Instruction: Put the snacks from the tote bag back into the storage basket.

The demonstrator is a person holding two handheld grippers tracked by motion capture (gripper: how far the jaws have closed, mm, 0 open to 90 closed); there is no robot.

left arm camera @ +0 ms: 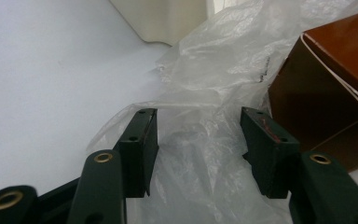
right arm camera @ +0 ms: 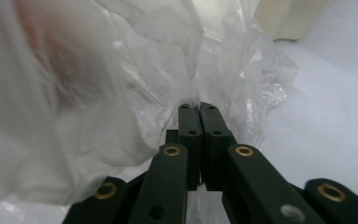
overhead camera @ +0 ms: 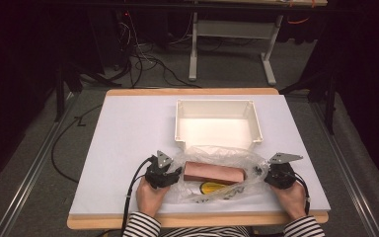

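White table (overhead camera: 123, 148): tray (overhead camera: 218, 106) behind plastic bag (overhead camera: 217, 157)

High view above my side, looking forward and down on the surface (overhead camera: 128, 128), my two gripper views close and low, facing inward, all sharing the bag (overhead camera: 217, 160).

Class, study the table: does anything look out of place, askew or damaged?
Nothing looks damaged or spilled. The clear plastic bag lies crumpled around the brown box, which sits slightly askew to the table edge. The white bin stands square behind it. The right gripper pinches the bag's edge.
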